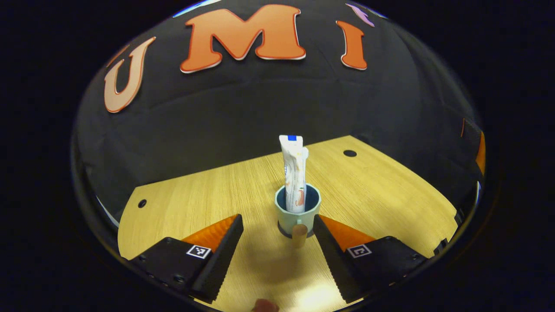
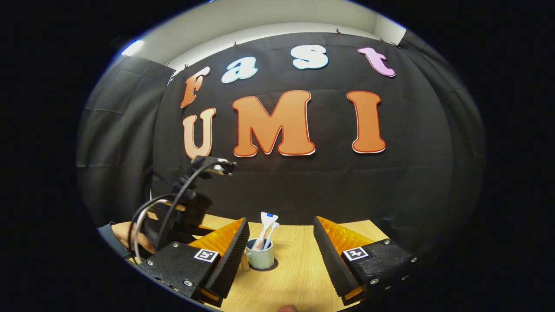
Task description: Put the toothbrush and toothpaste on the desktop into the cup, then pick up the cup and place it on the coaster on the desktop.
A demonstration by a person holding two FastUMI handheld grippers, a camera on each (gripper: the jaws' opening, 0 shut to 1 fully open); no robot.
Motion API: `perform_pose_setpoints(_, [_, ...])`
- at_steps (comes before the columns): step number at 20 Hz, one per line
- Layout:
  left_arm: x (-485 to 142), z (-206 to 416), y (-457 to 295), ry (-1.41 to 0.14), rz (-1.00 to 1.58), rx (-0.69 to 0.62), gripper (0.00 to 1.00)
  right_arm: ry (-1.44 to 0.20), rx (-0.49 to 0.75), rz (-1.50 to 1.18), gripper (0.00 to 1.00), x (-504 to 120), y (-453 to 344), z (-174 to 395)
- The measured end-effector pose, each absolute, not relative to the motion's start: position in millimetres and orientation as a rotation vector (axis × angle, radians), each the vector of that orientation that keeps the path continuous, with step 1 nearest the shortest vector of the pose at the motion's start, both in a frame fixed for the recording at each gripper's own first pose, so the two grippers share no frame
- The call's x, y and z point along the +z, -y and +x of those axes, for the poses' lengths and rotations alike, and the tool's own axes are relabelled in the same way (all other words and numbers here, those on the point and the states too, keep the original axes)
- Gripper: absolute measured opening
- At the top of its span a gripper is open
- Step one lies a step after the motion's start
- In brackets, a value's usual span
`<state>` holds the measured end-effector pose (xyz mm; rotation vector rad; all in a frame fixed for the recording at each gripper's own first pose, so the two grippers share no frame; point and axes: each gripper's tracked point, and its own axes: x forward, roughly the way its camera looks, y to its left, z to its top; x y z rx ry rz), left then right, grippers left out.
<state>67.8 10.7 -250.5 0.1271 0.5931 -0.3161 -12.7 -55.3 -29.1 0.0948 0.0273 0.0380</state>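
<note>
Cup on its coaster, both grippers released.

On the light wooden desktop (image 1: 373,190), away from its edges, the pale green cup (image 1: 298,214) stands on a dark round coaster (image 2: 263,267), holding the upright white toothpaste tube (image 1: 293,173) and white toothbrush (image 2: 271,232); left gripper (image 1: 277,229) and right gripper (image 2: 281,236) stand spread wide apart, gripping nothing.

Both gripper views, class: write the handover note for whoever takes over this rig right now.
Left gripper: open, empty, fingers either side of the cup, not touching.
Right gripper: open, empty, farther back.
Toothpaste and toothbrush stand in the cup.
The cup sits on a dark disc, apparently the coaster, on the desktop.
Done: all steps, it seems.
Left: confirm, withdraw.
</note>
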Motion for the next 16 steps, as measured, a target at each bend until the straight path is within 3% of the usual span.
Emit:
perform_pose_setpoints(10, [-142,47,-104,-0.203,0.086,-0.101,0.97,0.088,0.077,0.028,0.89,-1,13,2])
perform_pose_setpoints(16, [-123,16,-137,-0.033,0.033,-0.038,0.96,0.132,0.1,0.013,0.89,7,-9,-2])
